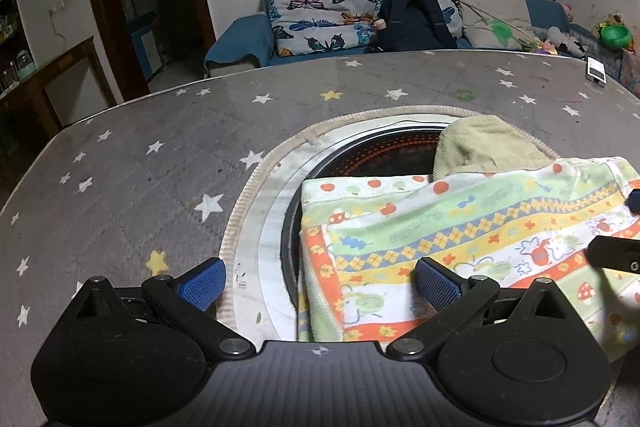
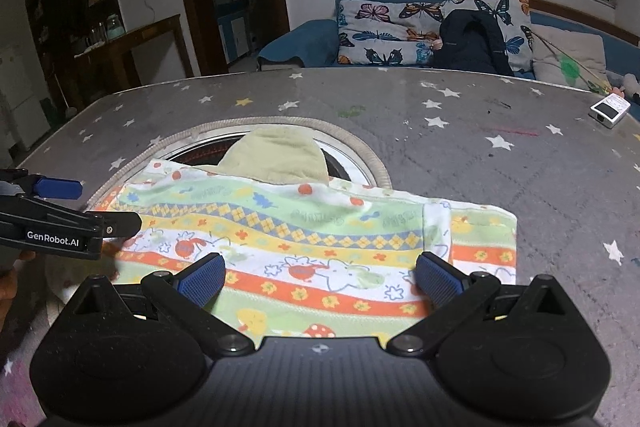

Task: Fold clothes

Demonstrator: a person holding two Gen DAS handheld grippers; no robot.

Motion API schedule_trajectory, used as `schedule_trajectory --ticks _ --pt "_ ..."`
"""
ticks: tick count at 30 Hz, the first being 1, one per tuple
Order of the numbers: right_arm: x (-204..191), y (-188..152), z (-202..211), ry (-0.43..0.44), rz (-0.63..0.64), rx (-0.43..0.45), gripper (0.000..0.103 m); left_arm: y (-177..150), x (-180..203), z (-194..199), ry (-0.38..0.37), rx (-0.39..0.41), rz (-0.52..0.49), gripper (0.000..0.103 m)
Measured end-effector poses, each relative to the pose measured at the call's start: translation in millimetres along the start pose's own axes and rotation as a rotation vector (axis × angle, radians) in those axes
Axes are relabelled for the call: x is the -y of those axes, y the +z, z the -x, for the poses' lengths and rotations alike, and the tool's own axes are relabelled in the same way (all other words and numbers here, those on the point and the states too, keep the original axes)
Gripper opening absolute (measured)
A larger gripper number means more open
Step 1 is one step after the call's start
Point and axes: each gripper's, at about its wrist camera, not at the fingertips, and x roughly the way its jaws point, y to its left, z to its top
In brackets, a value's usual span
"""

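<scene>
A folded patterned cloth [image 1: 460, 243] with orange, yellow and green stripes lies flat on the grey star-print table, over part of a round metal opening; it also shows in the right wrist view [image 2: 320, 247]. A plain pale green cloth [image 1: 484, 147] lies bunched behind it, also in the right wrist view [image 2: 276, 155]. My left gripper [image 1: 320, 283] is open and empty over the patterned cloth's left edge. My right gripper [image 2: 320, 279] is open and empty above the cloth's near edge. The left gripper also shows in the right wrist view [image 2: 64, 211] at the cloth's left end.
The round metal opening [image 1: 360, 151] with a woven rim sits in the grey star-print table [image 1: 140, 167]. A small white device [image 2: 610, 110] lies at the table's far right. A blue sofa [image 1: 240, 39] with butterfly cushions and a dark backpack [image 1: 416, 19] stands behind.
</scene>
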Motion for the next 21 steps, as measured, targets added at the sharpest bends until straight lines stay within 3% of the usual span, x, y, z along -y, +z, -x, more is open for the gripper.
schedule_trajectory --ticks 13,21 --pt "28 -17 13 -0.106 -0.002 -0.013 0.103 -4 -8 10 0.046 0.03 -0.016 0.102" --pt "25 -13 29 -0.089 -0.02 0.03 0.103 -17 -2 31 0.011 0.056 -0.064 0.101"
